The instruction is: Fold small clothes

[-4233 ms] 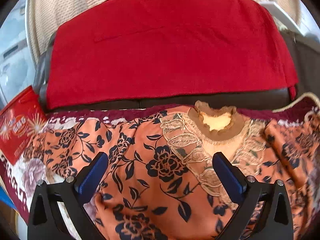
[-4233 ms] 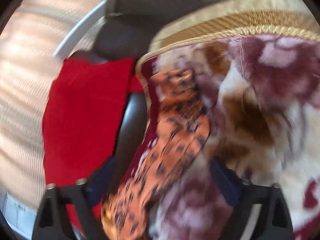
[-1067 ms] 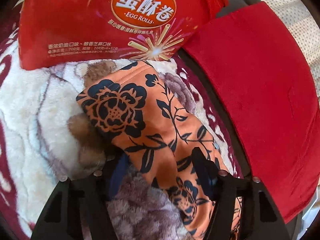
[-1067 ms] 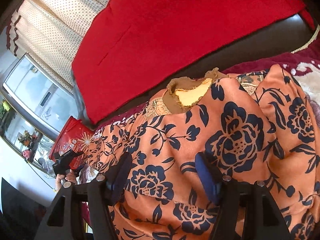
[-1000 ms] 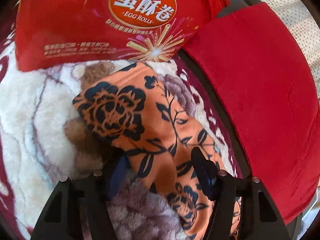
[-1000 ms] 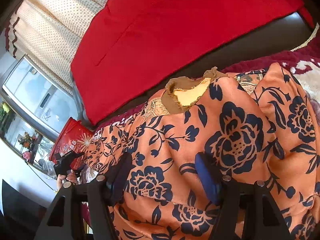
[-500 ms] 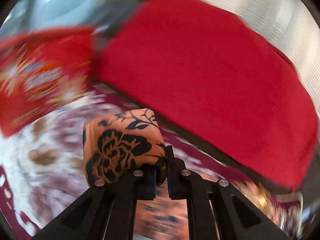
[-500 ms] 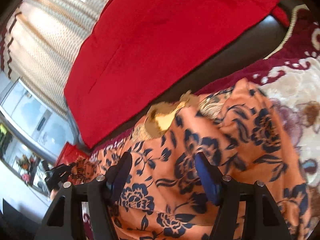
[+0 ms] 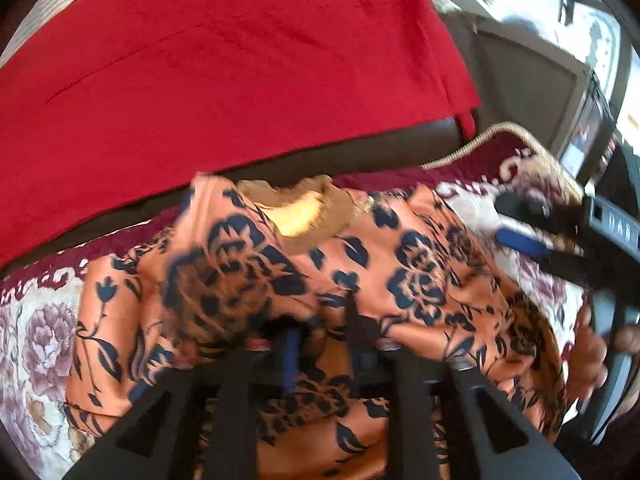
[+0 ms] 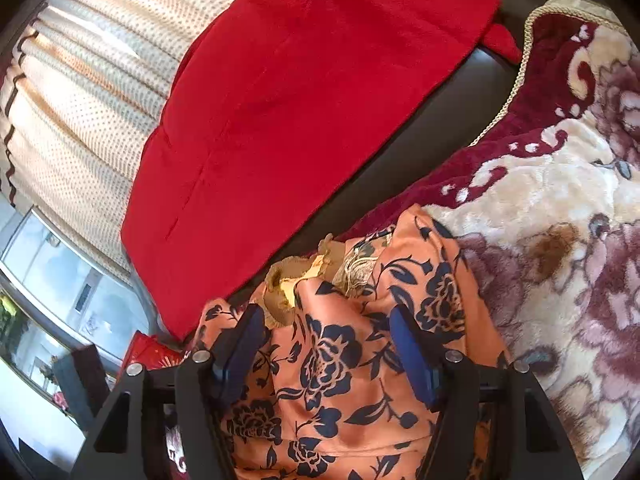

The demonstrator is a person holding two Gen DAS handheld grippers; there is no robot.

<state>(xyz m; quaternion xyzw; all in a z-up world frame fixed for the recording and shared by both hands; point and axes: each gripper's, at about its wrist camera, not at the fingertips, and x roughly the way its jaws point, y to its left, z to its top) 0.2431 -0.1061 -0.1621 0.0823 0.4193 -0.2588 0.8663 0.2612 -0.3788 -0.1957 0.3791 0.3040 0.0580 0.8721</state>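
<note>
- Your left gripper [image 9: 320, 336] sits low over the orange floral top [image 9: 400, 280], at the left half of the garment. Its jaws have just been opening after a tight pinch. A fold of the left sleeve [image 9: 224, 276] lies draped over the tips, and the blur does not let me tell if the pads still press on it.
- The top lies on the plush floral blanket [image 9: 36, 332] in front of the red cushion [image 9: 200, 60], with the brown collar [image 9: 308, 216] toward the cushion. Both sleeves seem folded in over the body.
- Your right gripper [image 10: 326, 344] hovers over the right half of the top with its jaws spread apart and nothing between them.
- Risk, as I judge it: if you pull the left gripper away while the sleeve hangs on its tips, the fold can come undone. The slippery-looking fabric may also slide on the deep pile.
- Only the left wrist view shows your right hand [image 9: 592, 356] on its handle and one blue pad [image 9: 520, 242] of that gripper.
- Only the right wrist view shows the dotted curtain [image 10: 92, 92], the window [image 10: 52, 272] and a corner of the red snack pack [image 10: 148, 354]. It also shows the embroidered neckline [image 10: 356, 264] sharply.
</note>
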